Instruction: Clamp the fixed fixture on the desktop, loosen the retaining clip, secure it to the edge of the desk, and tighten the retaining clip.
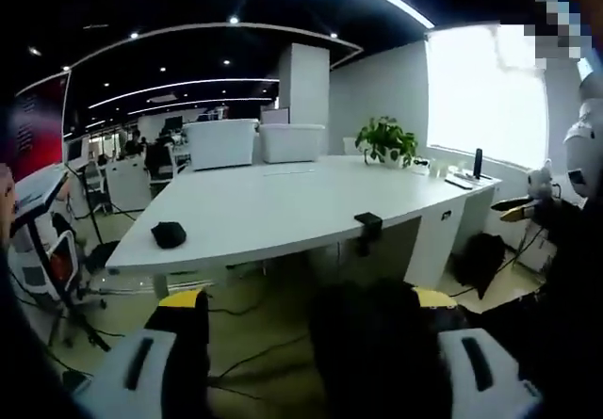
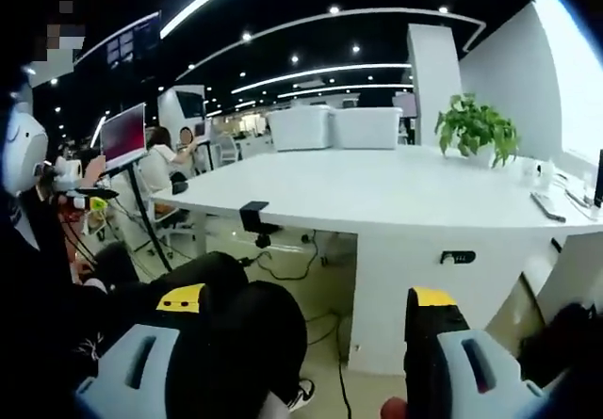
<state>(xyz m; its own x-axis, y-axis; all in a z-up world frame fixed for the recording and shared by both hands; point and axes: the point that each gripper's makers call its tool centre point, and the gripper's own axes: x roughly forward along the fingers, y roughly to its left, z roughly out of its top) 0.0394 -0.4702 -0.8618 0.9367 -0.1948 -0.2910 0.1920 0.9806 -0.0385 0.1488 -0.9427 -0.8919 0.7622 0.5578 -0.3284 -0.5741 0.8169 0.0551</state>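
Note:
A small black fixture [image 1: 367, 223] sits on the near edge of the white desk [image 1: 283, 207], with a part hanging below the edge. In the right gripper view the same fixture [image 2: 252, 215] is on the desk [image 2: 396, 198] edge, left of centre. My left gripper [image 1: 306, 315] is open, far back from the desk, with a person's dark knee between its yellow-tipped jaws. My right gripper [image 2: 306, 301] is also open, low and well short of the desk, with a dark-clothed leg by its left jaw. Neither gripper holds anything.
A black pouch-like object [image 1: 169, 234] lies near the desk's left end. Two white boxes [image 1: 254, 143], a potted plant [image 1: 386, 141] and a phone stand [image 1: 478, 163] are at the far side. Cables [image 2: 292, 273] run over the floor under the desk. People sit at the back left [image 2: 160, 160].

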